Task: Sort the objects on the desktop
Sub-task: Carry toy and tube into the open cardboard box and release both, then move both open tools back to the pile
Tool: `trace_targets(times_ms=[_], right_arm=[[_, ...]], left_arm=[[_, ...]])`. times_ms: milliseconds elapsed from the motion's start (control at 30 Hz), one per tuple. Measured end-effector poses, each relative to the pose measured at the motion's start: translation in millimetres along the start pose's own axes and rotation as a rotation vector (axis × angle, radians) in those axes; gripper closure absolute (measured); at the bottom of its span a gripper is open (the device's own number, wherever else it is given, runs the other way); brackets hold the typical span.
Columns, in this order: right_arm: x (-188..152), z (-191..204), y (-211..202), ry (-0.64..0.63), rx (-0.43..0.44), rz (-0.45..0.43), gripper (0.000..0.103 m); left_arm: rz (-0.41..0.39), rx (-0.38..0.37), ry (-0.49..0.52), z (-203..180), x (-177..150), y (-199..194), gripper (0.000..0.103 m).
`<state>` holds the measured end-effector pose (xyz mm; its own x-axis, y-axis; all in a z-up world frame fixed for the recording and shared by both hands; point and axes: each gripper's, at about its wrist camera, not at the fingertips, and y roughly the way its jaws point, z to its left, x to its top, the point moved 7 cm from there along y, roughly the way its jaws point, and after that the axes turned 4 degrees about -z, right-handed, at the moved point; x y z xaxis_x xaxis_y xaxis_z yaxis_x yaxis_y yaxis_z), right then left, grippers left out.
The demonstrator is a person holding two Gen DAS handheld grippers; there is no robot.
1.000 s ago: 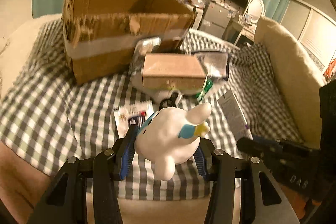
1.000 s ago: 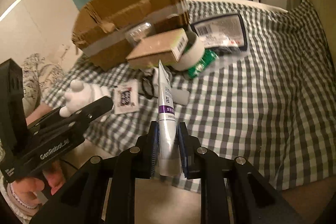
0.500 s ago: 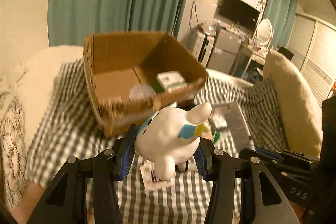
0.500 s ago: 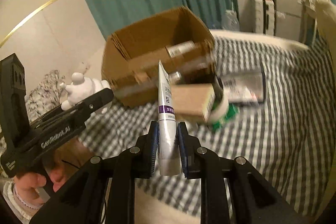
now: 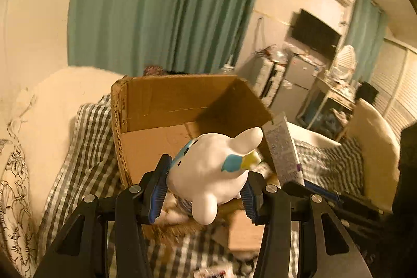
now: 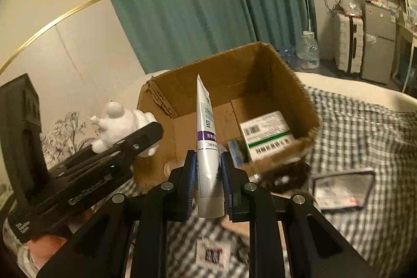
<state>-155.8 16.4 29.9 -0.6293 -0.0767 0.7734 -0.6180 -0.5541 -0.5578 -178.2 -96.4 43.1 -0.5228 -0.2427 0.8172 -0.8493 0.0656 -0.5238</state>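
You are in the carrying step: both loads are up off the bed and brought to the cardboard box (image 6: 234,106), with nothing let go yet. Your left hand-held gripper (image 5: 206,189) is clamped about halfway closed on the white toy figure (image 5: 213,168), its blue pads pressing the body from either side, and the figure hangs in front of the box's near wall, over the open top as that camera sees it. Your right hand-held gripper (image 6: 208,173) is nearly closed on the white tube (image 6: 207,137), gripping it near the cap end so the crimped tail points up and forward toward the box.

Inside, a green-striped carton (image 6: 265,134) and a small blue packet (image 6: 235,150) lie against the near right corner; the left half of the floor looks bare.

Next, you need to carry each load past the near rim until it is clearly above the box floor, then part the jaws. I judge the bare left side suits the figure, which will likely roll when dropped. More items wait on the checked bedcover (image 6: 365,137).
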Motion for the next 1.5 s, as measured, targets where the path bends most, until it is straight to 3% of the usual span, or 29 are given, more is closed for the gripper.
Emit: trace_targets(times_ms=[133,267,367,400,433,467,567,600,667,800,933,1067,1267,1500], right_arm=[[4.1,-6.2,38.1,0.001,-0.012,0.017,0.085],[6.4,-17.3,62.1,0.021,-0.022,0.03,0.085],[9.7,-19.8,68.4,0.021,-0.031,0.018,0.085],[10.5,-20.5,67.5,0.021,-0.039,0.015,0.084],[11.2,-21.4,65.5,0.022,-0.05,0.015,0.074],[11.4,-22.5,62.6,0.023,-0.062,0.01,0.064],[9.9,-27.4,36.8,0.024,-0.09,-0.024,0.061],[10.2,-31.2,29.2,0.026,-0.092,-0.027,0.059],[5.3,-37.7,7.3,0.027,-0.105,-0.038,0.052],[-15.8,-47.8,-48.8,-0.013,-0.158,-0.06,0.051],[-46.2,-58.9,-85.0,-0.034,-0.21,-0.048,0.046],[-74.9,-71.5,-95.4,0.016,-0.21,-0.036,0.046],[-111.6,-84.7,-95.2,0.047,-0.22,-0.022,0.045],[-128.3,-103.3,-84.2,0.1,-0.22,0.013,0.044]], left_arm=[[0.073,-0.019,-0.067,18.6,3.1,37.2,0.053],[0.087,0.02,-0.032,28.8,2.2,52.8,0.053],[0.093,0.002,-0.043,30.1,0.2,54.1,0.052],[0.094,-0.005,-0.05,31.4,-0.9,53.6,0.05],[0.09,-0.012,-0.058,32.3,-1.8,52.1,0.043],[0.083,-0.015,-0.062,33.2,-2.2,50.9,0.036],[0.055,-0.044,-0.077,28.6,-3.3,43.3,0.021],[0.04,-0.034,-0.076,27.8,-3.7,39.3,0.011],[-0.005,-0.029,-0.063,25.1,-6.0,27.6,0.008],[-0.028,-0.024,-0.028,19.4,-18.4,1.4,0.008],[-0.021,-0.052,-0.032,8.8,-47.1,-30.6,0.001],[0.045,-0.046,-0.026,-4.1,-92.4,-42.1,0.0],[0.201,0.013,-0.068,-13.3,-168.5,-8.9,0.0],[0.262,0.127,0.068,-10.4,-208.7,21.4,0.0]])
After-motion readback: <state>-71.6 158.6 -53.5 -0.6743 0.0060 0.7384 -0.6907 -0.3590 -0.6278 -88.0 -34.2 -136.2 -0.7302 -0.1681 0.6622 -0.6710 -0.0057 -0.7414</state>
